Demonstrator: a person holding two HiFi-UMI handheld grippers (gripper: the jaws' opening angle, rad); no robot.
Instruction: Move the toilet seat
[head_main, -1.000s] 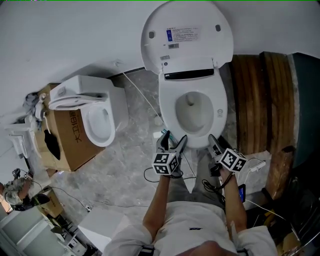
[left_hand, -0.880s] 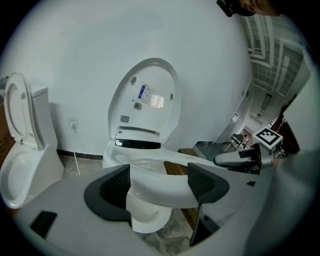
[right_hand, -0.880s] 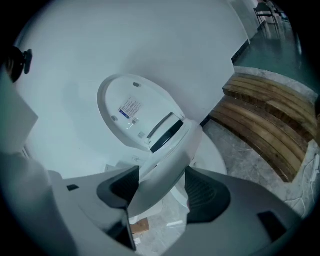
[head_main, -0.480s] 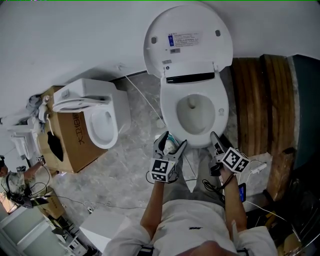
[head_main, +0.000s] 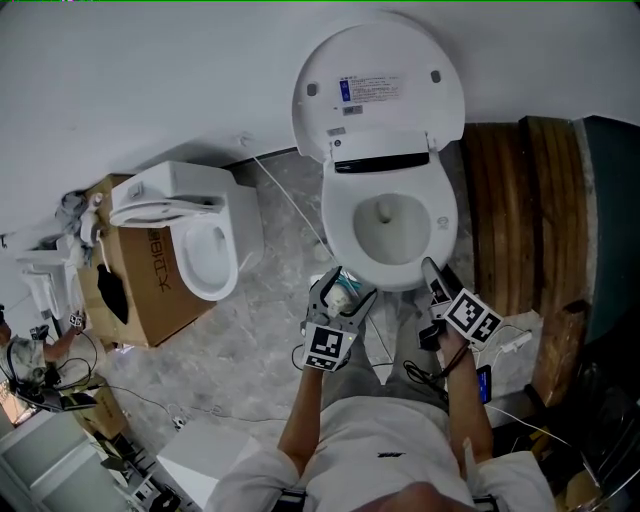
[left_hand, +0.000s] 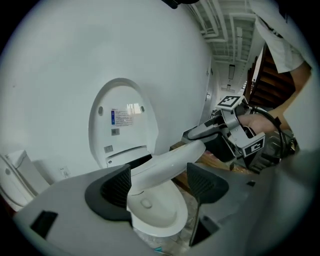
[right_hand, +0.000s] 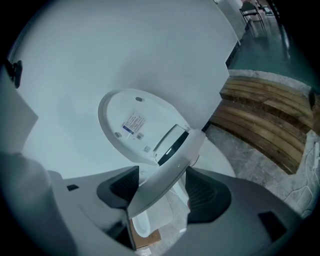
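- Now, seen from overhead, a person stands at the front of a white toilet and holds a two-jaw gripper in each hand. Both grippers are at the front rim.
- The toilet seat (left_hand: 170, 162) is hinged at the back. Its front edge sits raised and tilted above the bowl (head_main: 390, 240).
- The lid (head_main: 378, 85) stands fully open against the white wall behind.
- The left gripper (left_hand: 159, 181) has its dark ribbed jaws closed on the seat's front rim. The rim crosses the gap at a slant.
- The right gripper (right_hand: 159, 186) is clamped on the same rim a little further round. The white edge runs diagonally between its two pads.
- What has changed: a second ago both grippers sat lower, against the front of the bowl.
- Since then both hands have come up, and the left gripper's marker cube has rolled to show a different face.
- The seat's front has therefore lifted clear of the bowl.
- Judgement: the lift has only begun. The seat is far from the upright lid and has to swing up and back on its hinge.
- Judgement: because the rim lies slanted in both grips, it could slide out as the angle steepens.
- To the left, well apart, a second toilet (head_main: 195, 235) rests on a cardboard box (head_main: 135, 290). Wooden steps (head_main: 515, 200) lie to the right.
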